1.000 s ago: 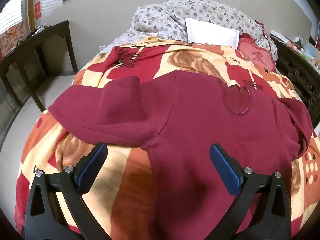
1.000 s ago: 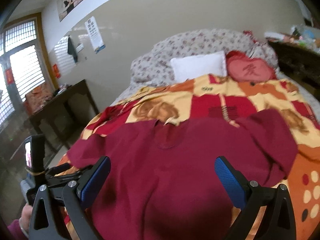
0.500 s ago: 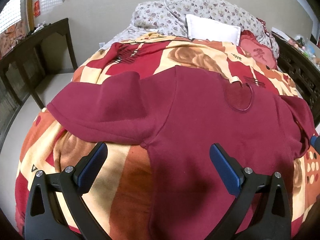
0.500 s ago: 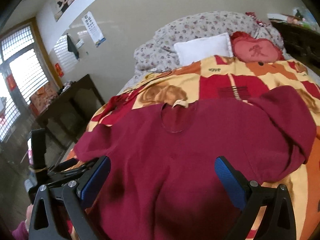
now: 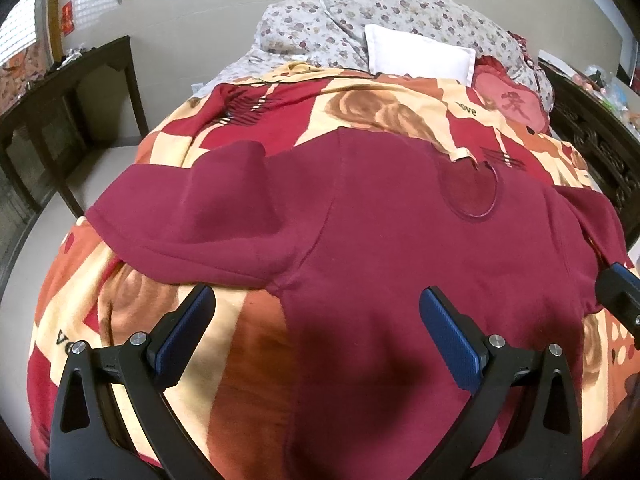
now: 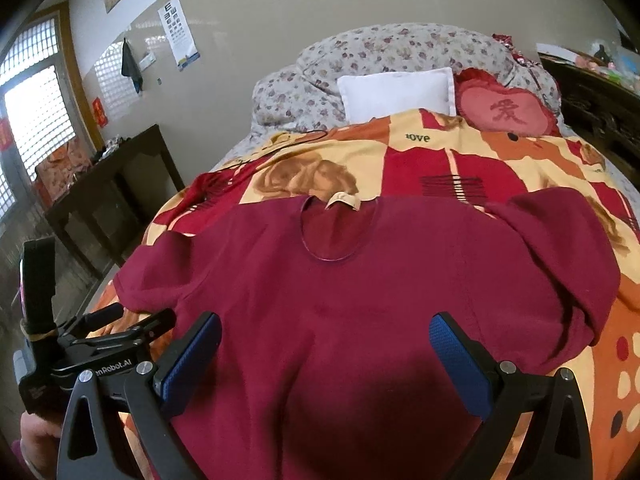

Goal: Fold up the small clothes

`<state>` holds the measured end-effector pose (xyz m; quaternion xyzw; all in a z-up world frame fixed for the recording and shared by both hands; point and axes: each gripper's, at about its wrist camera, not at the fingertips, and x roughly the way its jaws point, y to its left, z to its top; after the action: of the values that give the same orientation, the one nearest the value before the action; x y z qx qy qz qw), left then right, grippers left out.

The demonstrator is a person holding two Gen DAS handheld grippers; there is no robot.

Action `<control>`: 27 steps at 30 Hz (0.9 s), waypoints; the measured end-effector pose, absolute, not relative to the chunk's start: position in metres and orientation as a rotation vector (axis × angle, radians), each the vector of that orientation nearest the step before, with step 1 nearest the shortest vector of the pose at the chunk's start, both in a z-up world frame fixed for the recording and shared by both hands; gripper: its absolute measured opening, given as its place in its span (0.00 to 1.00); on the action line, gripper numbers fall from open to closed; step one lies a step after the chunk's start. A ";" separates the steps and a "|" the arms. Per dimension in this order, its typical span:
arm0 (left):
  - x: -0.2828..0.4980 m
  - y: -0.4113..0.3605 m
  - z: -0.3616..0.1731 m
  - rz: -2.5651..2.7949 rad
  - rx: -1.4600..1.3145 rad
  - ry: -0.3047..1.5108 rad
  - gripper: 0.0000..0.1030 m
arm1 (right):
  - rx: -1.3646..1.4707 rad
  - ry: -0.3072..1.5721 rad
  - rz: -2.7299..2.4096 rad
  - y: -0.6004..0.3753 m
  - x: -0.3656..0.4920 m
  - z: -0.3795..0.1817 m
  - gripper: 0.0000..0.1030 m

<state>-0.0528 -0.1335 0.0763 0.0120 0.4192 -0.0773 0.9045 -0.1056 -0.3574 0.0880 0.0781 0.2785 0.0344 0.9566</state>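
Observation:
A dark red long-sleeved top (image 5: pixel 380 232) lies spread flat on the patterned bed blanket, neck hole away from me. It also shows in the right wrist view (image 6: pixel 360 288). My left gripper (image 5: pixel 316 332) is open and empty, hovering over the top's left side near the armpit and folded left sleeve (image 5: pixel 192 216). My right gripper (image 6: pixel 326 356) is open and empty above the top's lower body. The right sleeve (image 6: pixel 568 248) lies bunched at the right. The left gripper's body (image 6: pixel 92 352) shows at the left of the right wrist view.
The red, orange and cream blanket (image 5: pixel 360 112) covers the bed. A white pillow (image 5: pixel 420 56), a red heart cushion (image 6: pixel 508 110) and floral bedding (image 6: pixel 380 48) lie at the head. A dark wooden table (image 5: pixel 60 96) stands left; a dark headboard (image 5: pixel 592 128) is at the right.
Both grippers have moved forward and lower over the top, staying open. The right gripper's view has swung so the neck hole sits centred. The top has not moved.

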 end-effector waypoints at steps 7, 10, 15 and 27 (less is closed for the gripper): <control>-0.051 -0.133 0.075 -0.158 0.019 0.872 1.00 | 0.119 0.584 0.059 -0.341 -0.092 0.089 1.00; -0.049 -0.131 0.074 -0.157 0.014 0.877 1.00 | 0.129 0.579 0.063 -0.338 -0.088 0.087 1.00; -0.045 -0.127 0.072 -0.151 0.013 0.882 1.00 | 0.118 0.547 0.059 -0.332 -0.085 0.084 1.00; -0.024 -0.062 0.074 -0.053 -0.087 0.897 1.00 | 0.108 0.621 0.140 -0.317 -0.063 0.066 1.00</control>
<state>-0.0236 -0.0616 0.0743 -0.0421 0.4335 -0.0255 0.8998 -0.0635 -0.3172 0.0659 0.0530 0.3050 0.0690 0.9484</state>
